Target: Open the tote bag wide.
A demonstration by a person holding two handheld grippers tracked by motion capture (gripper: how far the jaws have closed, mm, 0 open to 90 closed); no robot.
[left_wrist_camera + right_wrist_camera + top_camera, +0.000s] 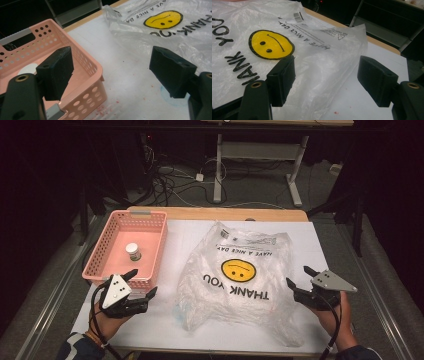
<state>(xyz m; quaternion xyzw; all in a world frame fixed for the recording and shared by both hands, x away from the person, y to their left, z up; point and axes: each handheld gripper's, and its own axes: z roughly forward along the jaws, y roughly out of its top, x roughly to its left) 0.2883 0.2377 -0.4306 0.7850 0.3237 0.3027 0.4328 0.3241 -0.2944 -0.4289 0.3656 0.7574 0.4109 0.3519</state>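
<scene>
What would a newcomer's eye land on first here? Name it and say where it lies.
The clear plastic bag with its yellow smiley face and black "THANK YOU" print, lying flat mid-table. Next, the pink basket at the table's left, with a small white-lidded jar inside. The left gripper by the basket and the right gripper at the bag's edge both stand open.
</scene>
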